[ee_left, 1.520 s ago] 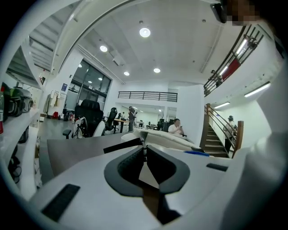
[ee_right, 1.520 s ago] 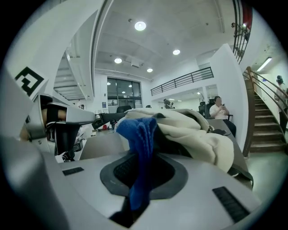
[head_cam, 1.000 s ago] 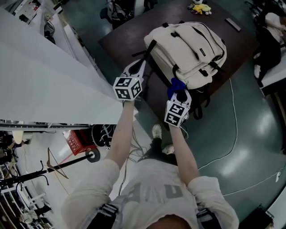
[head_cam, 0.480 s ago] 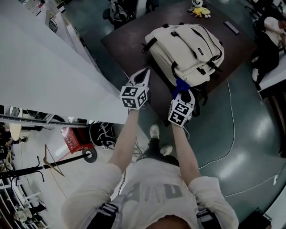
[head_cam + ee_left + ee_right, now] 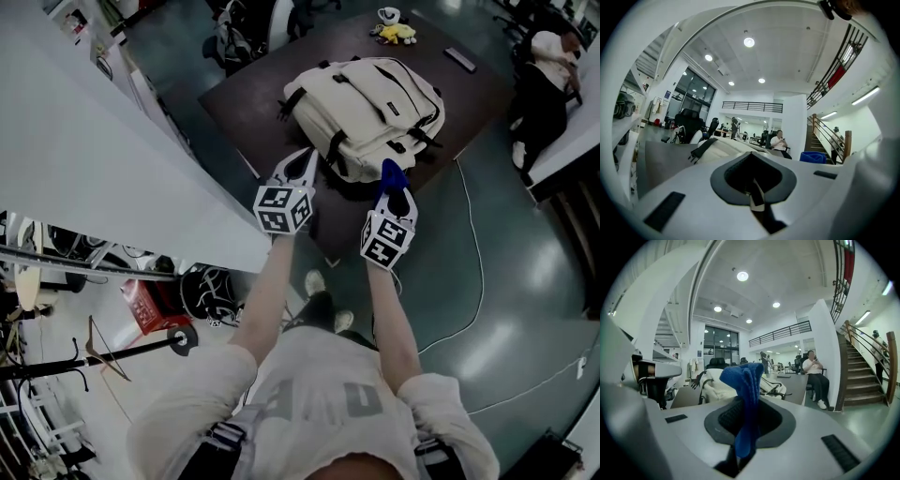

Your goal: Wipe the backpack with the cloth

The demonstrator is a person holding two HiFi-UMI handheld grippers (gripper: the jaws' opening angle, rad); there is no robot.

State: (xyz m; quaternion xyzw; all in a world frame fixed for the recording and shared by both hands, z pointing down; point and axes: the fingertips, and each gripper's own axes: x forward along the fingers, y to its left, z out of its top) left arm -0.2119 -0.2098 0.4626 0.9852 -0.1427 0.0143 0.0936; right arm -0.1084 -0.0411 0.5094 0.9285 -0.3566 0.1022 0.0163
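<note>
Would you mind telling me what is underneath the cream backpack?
The cream backpack lies on a dark brown table, whose bare top shows beside and beyond it. Anything directly beneath the bag is covered by it.

Dark table (image 5: 246, 94), cream backpack (image 5: 370, 98) on it, yellow toy (image 5: 397, 34), flat black bar (image 5: 459, 59)

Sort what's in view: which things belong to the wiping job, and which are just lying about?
Job in hand:
cream backpack
blue cloth, clamped in the right gripper
table under the backpack

Lying about:
yellow toy
dark flat bar on the table
white cable
</note>
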